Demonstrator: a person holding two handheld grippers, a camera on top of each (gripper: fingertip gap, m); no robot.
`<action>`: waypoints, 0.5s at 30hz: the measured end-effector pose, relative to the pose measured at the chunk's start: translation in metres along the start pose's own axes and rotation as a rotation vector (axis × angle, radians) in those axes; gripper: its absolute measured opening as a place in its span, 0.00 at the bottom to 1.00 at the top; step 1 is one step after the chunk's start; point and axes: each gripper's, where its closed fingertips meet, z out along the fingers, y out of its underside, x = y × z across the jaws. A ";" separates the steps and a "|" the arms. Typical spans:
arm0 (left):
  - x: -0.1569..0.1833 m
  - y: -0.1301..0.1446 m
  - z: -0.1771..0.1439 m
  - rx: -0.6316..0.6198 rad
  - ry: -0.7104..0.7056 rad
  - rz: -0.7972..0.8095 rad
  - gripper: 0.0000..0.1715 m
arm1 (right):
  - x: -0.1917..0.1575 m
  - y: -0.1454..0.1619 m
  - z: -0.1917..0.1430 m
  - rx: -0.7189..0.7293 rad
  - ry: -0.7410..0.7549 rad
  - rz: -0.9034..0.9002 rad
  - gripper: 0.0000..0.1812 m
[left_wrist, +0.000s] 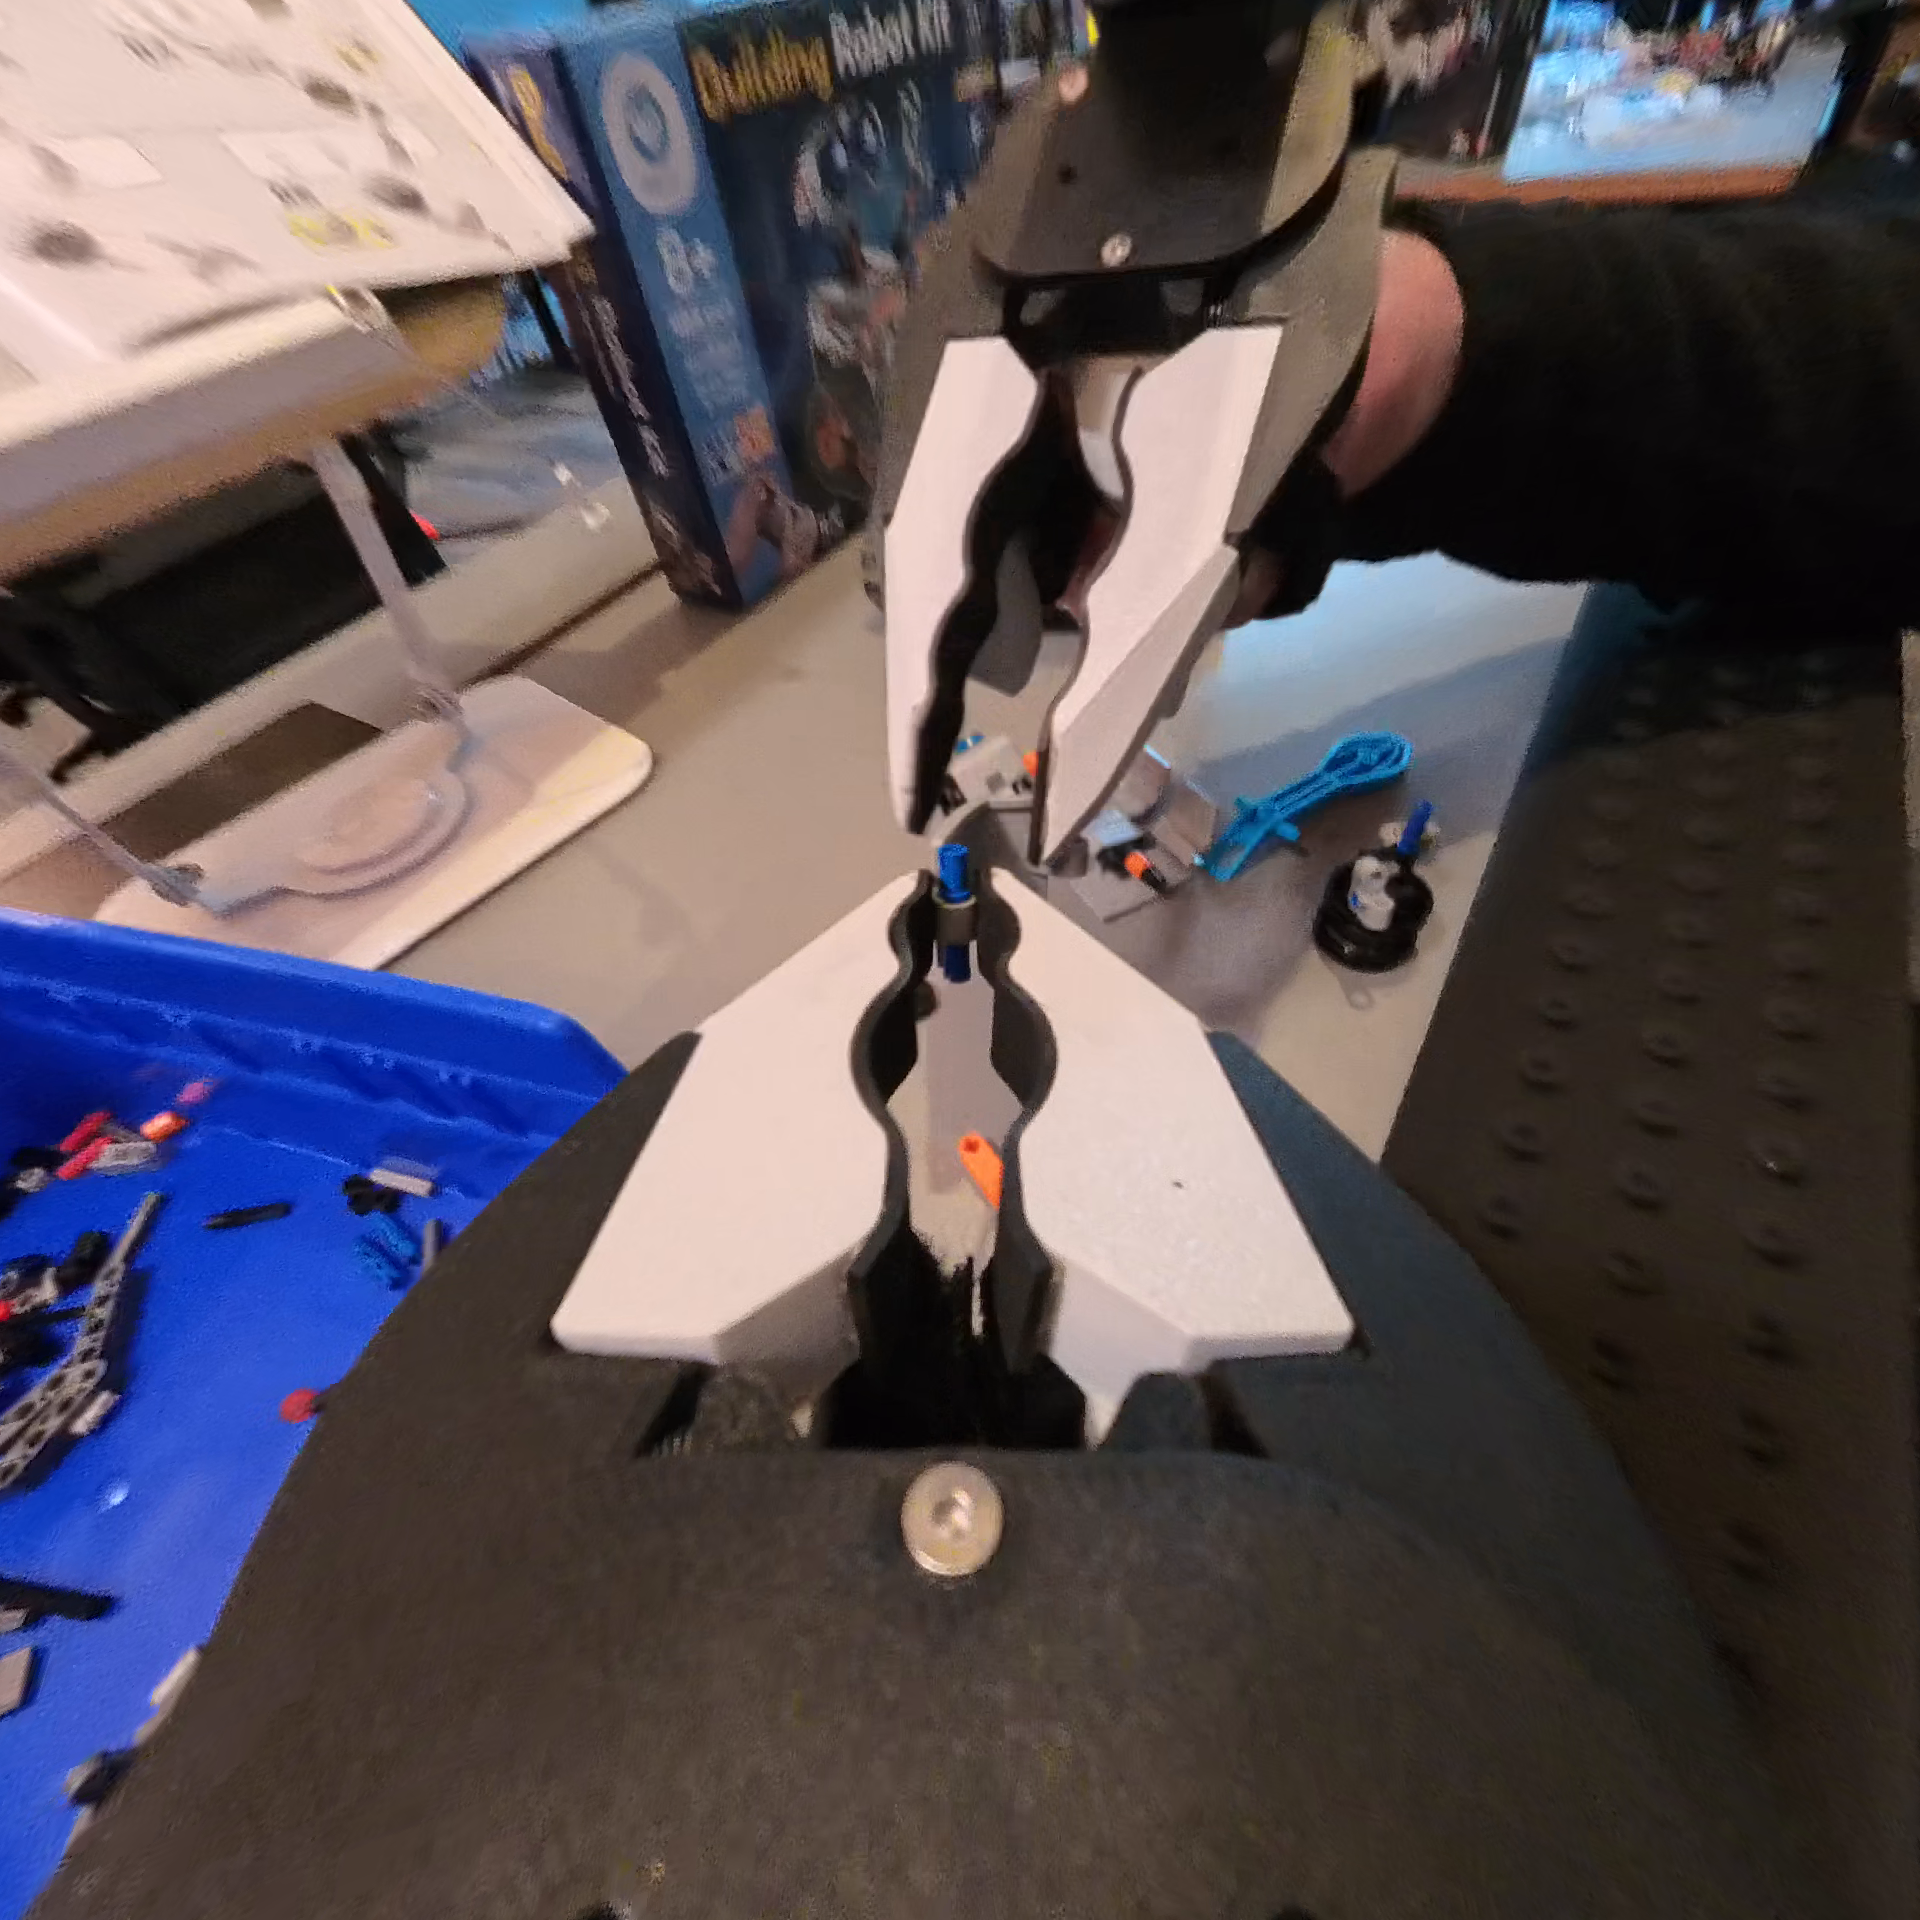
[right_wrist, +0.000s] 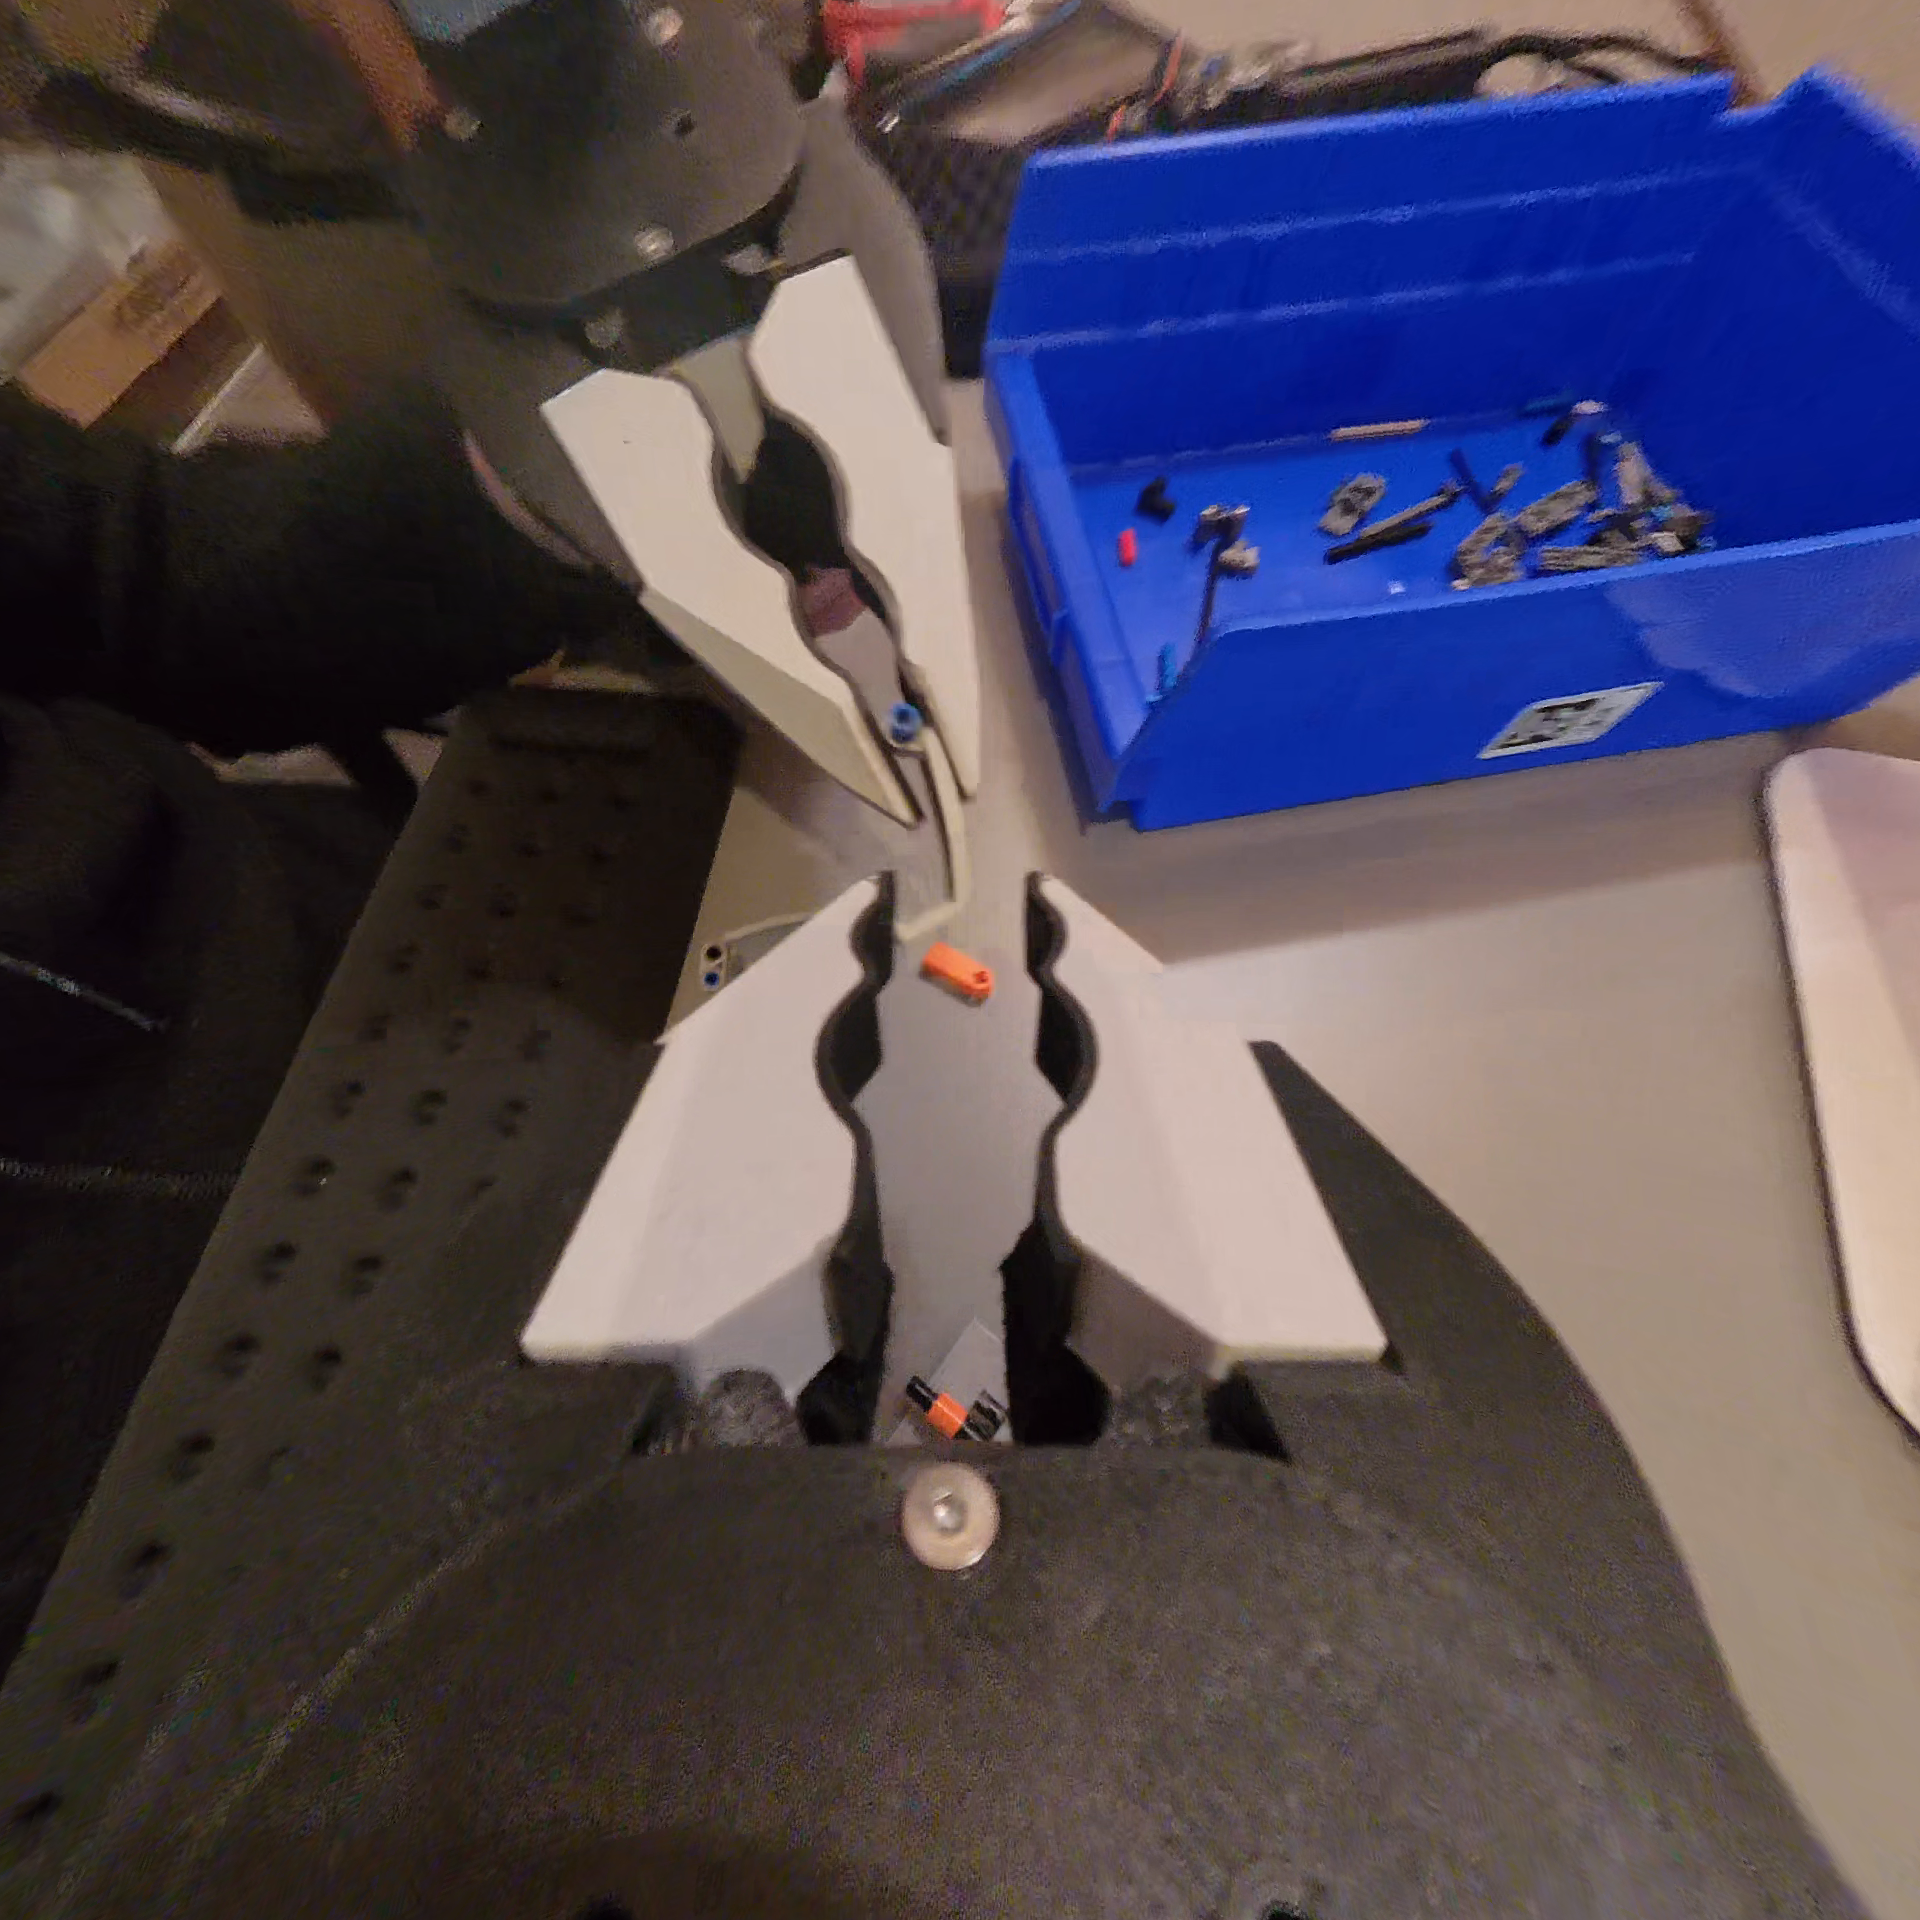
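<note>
**Two claws tip to tip above the table**

The left claw (left_wrist: 956, 883) is closed on a small blue plastic pin (left_wrist: 954, 914) that carries a dark grey collar around its middle. The pin stands roughly upright between the very tips, its blue ends showing above and below the collar.

The right claw (right_wrist: 961, 888) faces it from the opposite side with its jaws apart and nothing between them. Its tips hang just beside the pin but do not touch it.

Beneath the two claws, on the pale grey table (left_wrist: 727, 779), lies a small orange plastic connector with a hole at one end (right_wrist: 958, 971). In the right wrist view it sits framed between the open fingers, apart from both of them.

A deep blue plastic bin (right_wrist: 1351, 707) stands near by, with grey, black and red building pieces scattered over its floor. A black perforated mat (left_wrist: 1662, 1039) covers the table edge on the other side.

Farther off lie a light blue plastic part (left_wrist: 1320, 790) and a small black wheel (left_wrist: 1371, 914) — both well apart from the claws. Behind them stand blue cardboard kit boxes (left_wrist: 665, 312), and a clear stand holds a white printed booklet (left_wrist: 208, 208). Both views are slightly blurred, so finer detail on the pin cannot be made out.
</note>
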 end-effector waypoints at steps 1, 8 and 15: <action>-0.002 -0.004 -0.003 0.024 -0.014 0.003 0.03 | 0.002 -0.004 -0.005 0.017 0.007 0.021 0.16; -0.007 -0.017 -0.011 0.050 -0.171 0.124 0.03 | -0.003 -0.009 -0.014 0.030 0.023 -0.021 0.17; -0.012 -0.028 -0.018 0.158 -0.139 0.031 0.03 | -0.007 -0.020 -0.014 0.051 0.096 -0.135 0.17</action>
